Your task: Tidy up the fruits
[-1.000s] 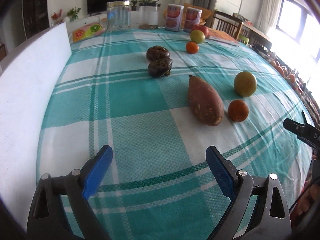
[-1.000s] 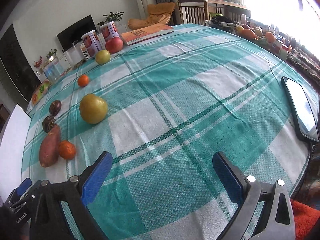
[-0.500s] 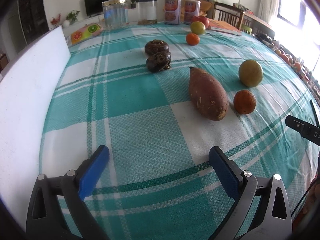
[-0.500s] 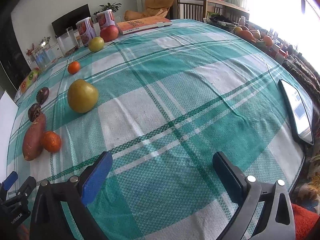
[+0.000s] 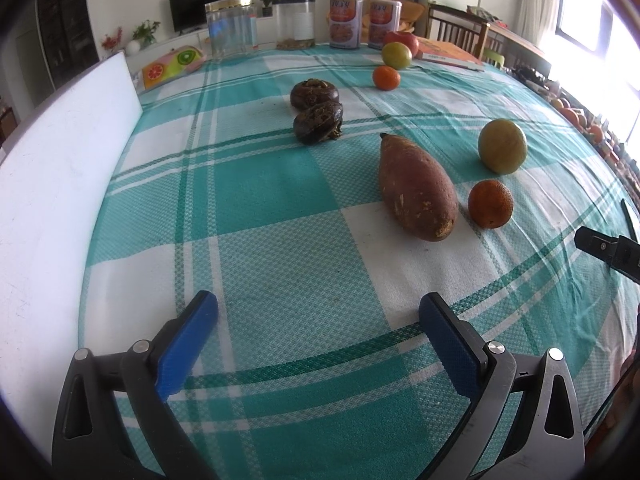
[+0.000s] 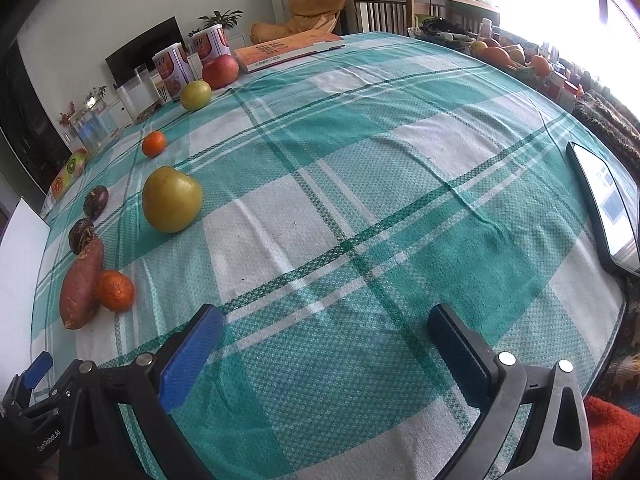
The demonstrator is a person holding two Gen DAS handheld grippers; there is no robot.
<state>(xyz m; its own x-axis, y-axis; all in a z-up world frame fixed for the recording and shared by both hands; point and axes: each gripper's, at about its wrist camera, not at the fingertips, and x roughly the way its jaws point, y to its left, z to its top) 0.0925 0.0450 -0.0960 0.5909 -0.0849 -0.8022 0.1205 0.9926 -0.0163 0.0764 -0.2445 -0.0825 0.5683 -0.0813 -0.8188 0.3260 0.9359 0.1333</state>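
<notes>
On the teal checked tablecloth (image 5: 260, 200) lie a sweet potato (image 5: 416, 188), an orange (image 5: 490, 203) beside it, a yellow-green pear (image 5: 502, 145), two dark brown round fruits (image 5: 318, 122) and, farther back, a small orange (image 5: 386, 78), a green fruit (image 5: 396, 55) and a red apple (image 5: 404, 38). My left gripper (image 5: 318, 312) stands open and empty, near side of the sweet potato. My right gripper (image 6: 324, 324) is open over bare cloth, with the pear (image 6: 172, 199), sweet potato (image 6: 80, 282) and orange (image 6: 115, 290) to its left.
A white board (image 5: 52, 184) lies along the table's left edge. Jars and two printed tins (image 5: 346, 20) stand at the back, with an orange book (image 5: 448, 54). A phone (image 6: 608, 208) lies at the right edge. More fruit and clutter sit beyond the table by the window.
The left gripper's jaws have spread slightly wider and its view has shifted a little towards the fruits. The right gripper stays put and open. No fruit has moved.
</notes>
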